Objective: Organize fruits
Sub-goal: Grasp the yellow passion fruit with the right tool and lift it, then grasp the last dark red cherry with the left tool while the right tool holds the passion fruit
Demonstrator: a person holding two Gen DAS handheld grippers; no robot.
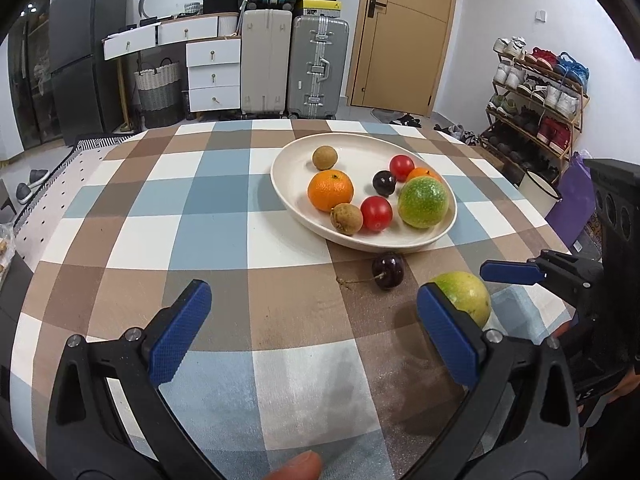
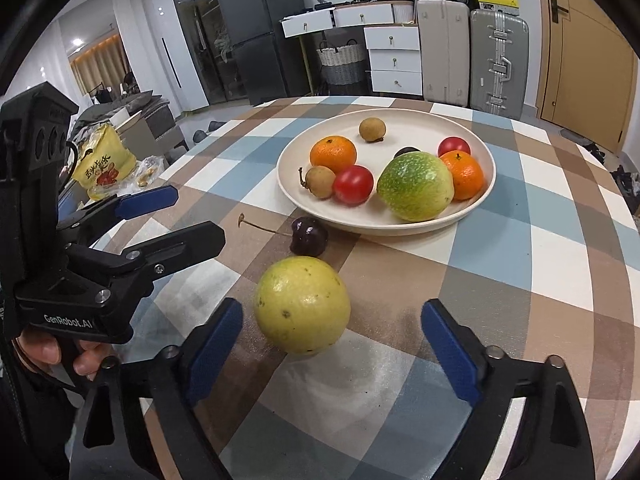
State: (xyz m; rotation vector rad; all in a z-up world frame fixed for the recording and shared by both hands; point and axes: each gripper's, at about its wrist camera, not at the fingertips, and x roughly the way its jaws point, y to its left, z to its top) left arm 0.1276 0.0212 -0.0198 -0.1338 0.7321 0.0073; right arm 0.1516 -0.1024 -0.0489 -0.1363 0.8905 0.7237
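Nearest to us, our right gripper [image 2: 332, 344] points down at the table with its blue-padded fingers [image 2: 214, 340] spread wide. A yellow-green round fruit [image 2: 302, 305] sits on the checked tablecloth [image 2: 520, 280] just ahead of the fingertips, nearer the left pad; no pad presses on it, and we cannot tell whether that pad grazes it.

Our left gripper [image 1: 316, 336] hangs over the cloth to the left of that fruit, its fingers [image 1: 180, 336] also spread wide with only bare cloth between them. Its right pad stands just in front of the yellow-green fruit in the left wrist view, hiding part of it. A fingertip of the hand holding it shows at the bottom edge.

Just beyond the yellow-green fruit lies a dark cherry [image 2: 308, 236] with a long stem, on the cloth and close to the rim of a cream plate [image 2: 486, 160].

On the plate we see two small brown longans [image 2: 320, 182], two red tomatoes [image 2: 354, 184], two oranges [image 2: 333, 153], a large green fruit [image 2: 416, 185] and another dark cherry, mostly hidden.

Behind the table stand suitcases [image 2: 498, 62], white drawers [image 2: 394, 60] and a wooden door [image 2: 584, 60].
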